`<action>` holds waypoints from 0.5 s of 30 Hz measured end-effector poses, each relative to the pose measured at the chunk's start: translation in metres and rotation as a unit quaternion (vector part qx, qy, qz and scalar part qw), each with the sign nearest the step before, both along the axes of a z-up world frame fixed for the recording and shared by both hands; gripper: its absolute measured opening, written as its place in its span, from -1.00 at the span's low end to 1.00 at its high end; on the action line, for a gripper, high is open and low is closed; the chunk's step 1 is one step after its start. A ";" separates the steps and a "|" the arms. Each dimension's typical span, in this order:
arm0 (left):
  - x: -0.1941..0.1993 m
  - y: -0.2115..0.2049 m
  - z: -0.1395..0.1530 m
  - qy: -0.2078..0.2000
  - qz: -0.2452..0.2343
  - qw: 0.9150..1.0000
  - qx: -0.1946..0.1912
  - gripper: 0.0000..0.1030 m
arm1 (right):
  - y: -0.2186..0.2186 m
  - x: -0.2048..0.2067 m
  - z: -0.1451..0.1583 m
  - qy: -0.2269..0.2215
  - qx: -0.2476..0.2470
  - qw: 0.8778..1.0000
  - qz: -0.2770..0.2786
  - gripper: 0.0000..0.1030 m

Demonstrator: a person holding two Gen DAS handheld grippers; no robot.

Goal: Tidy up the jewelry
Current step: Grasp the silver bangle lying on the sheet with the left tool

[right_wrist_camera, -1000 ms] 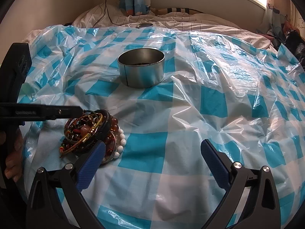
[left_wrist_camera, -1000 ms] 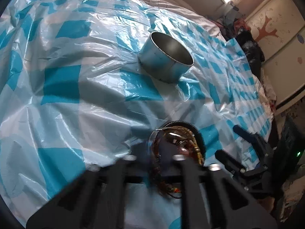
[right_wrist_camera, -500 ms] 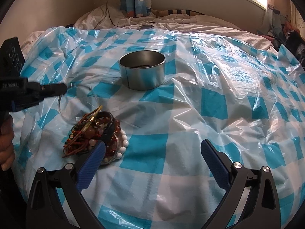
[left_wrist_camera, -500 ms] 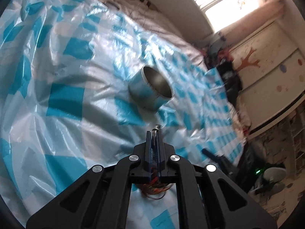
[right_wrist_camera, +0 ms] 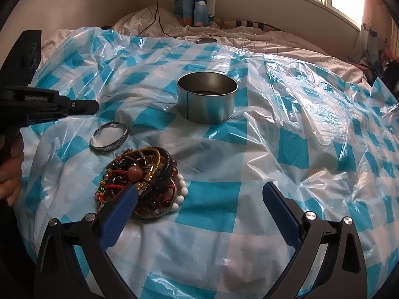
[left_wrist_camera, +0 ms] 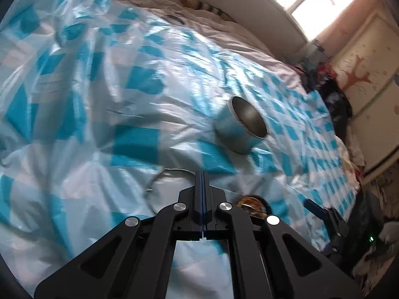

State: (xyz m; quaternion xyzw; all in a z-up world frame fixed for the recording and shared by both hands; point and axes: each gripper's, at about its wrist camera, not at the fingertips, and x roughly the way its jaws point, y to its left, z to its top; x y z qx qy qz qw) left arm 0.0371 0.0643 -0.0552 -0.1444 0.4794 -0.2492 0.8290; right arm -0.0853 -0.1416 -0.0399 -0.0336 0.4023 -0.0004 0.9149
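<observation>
- L gripper (left_wrist_camera: 202,174): jaws pressed fully together, blue pads face to face, nothing between them. Hangs above the sheet, tips over the silver bangle's (right_wrist_camera: 109,137) far edge, not touching it.
- R gripper (right_wrist_camera: 199,196): jaws spread wide, empty, low over the sheet. Its L finger (right_wrist_camera: 119,205) overlaps the near side of the bracelet pile in view; contact: can't tell.
- Silver bangle lies flat on the sheet, alone, just beside the pile, on the side toward the tin.
- Bracelet pile (right_wrist_camera: 147,174): mixed beads, cords, white pearls, heaped in a shallow clear dish.
- Round metal tin (right_wrist_camera: 207,97): upright, lidless, well beyond the pile; sth dark at its bottom, unclear.
- Blue-white checked plastic sheet (right_wrist_camera: 311,149) covers the bed, wrinkled.
- Person's hand (right_wrist_camera: 10,174) at L edge, on the L gripper handle.
</observation>
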 end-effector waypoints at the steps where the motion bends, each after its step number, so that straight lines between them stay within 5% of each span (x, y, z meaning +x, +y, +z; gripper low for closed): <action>1: 0.001 0.000 -0.004 0.003 0.003 1.000 0.013 -0.99 | 0.001 0.000 0.000 0.000 -0.001 1.000 0.002 0.86; 3: 0.005 -0.003 -0.011 0.011 -0.005 1.000 0.025 -0.91 | 0.002 0.000 0.000 -0.001 -0.002 1.000 0.003 0.86; 7: 0.008 -0.021 -0.024 0.002 -0.008 0.994 0.109 -0.38 | 0.002 -0.001 0.000 -0.001 0.002 1.000 0.004 0.86; 10: 0.011 -0.024 -0.032 0.003 -0.006 0.991 0.134 -0.37 | 0.002 -0.001 0.001 -0.001 0.003 1.000 0.004 0.86; 11: 0.012 -0.024 -0.033 0.002 -0.007 0.990 0.138 -0.38 | 0.002 -0.001 0.001 -0.001 0.003 1.000 0.004 0.86; 13: 0.012 -0.027 -0.034 0.002 -0.014 0.989 0.149 -1.00 | 0.001 -0.001 0.001 -0.001 0.005 1.000 0.002 0.86; 15: 0.011 -0.027 -0.032 0.008 -0.020 0.992 0.128 -1.00 | 0.000 -0.001 0.001 0.000 0.010 1.000 0.001 0.86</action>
